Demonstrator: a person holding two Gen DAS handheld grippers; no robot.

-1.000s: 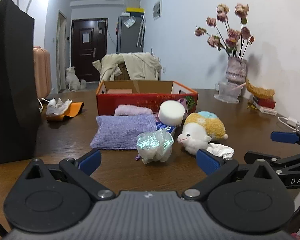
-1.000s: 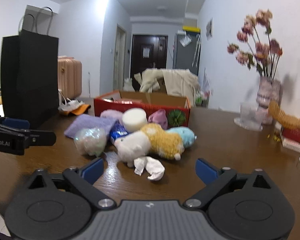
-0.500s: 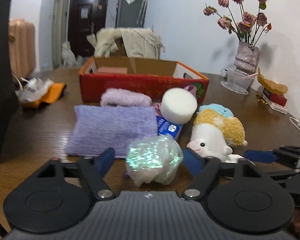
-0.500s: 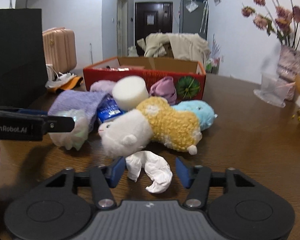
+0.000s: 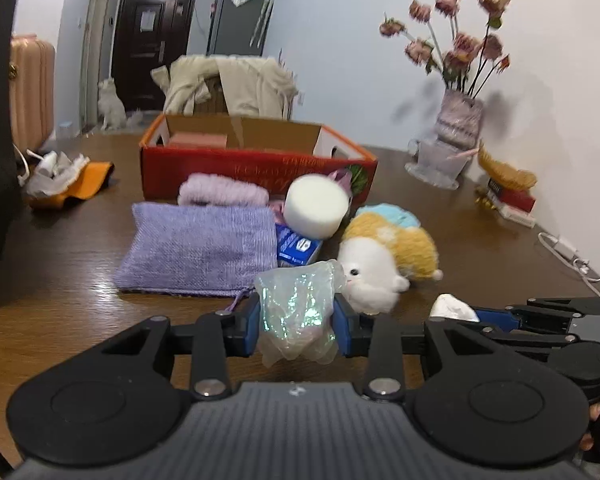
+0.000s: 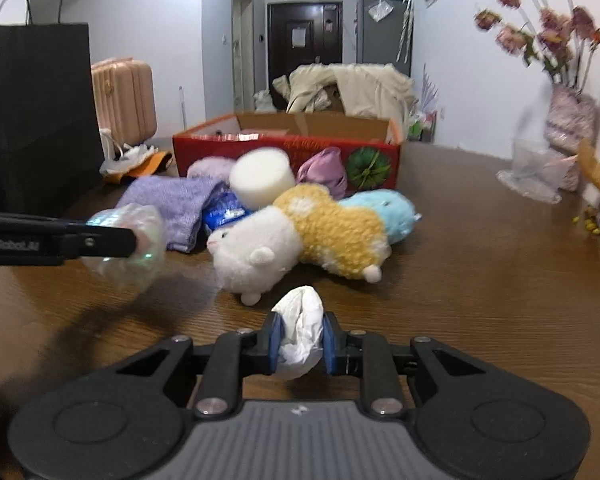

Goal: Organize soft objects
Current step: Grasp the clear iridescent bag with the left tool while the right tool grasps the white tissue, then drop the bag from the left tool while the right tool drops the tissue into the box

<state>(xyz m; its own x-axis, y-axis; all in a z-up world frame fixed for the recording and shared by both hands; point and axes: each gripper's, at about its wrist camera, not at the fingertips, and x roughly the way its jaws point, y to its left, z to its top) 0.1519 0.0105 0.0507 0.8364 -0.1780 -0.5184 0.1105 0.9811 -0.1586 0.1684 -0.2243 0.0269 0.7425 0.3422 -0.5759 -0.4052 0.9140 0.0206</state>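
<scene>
My left gripper (image 5: 296, 326) is shut on an iridescent plastic-wrapped ball (image 5: 298, 308), held just above the table; it also shows in the right wrist view (image 6: 126, 248). My right gripper (image 6: 300, 342) is shut on a crumpled white tissue (image 6: 301, 330). Behind lie a white-and-yellow plush animal (image 6: 300, 240), a blue plush (image 6: 384, 208), a white foam cylinder (image 6: 262, 178), a lilac knitted pouch (image 5: 200, 250), a fuzzy lilac roll (image 5: 222, 192) and a blue packet (image 5: 296, 246). An open red cardboard box (image 5: 256, 162) stands behind them.
A black paper bag (image 6: 40, 116) stands at the left. An orange cloth with white scraps (image 5: 66, 180) lies near it. A vase of dried flowers (image 5: 456, 128) and small books (image 5: 512, 200) sit at the right by the wall. A white cable (image 5: 572, 256) lies at the right.
Both grippers have moved forward and closed: the left onto the iridescent ball, the right onto the white tissue. Both things now sit between the fingers, lifted slightly.
</scene>
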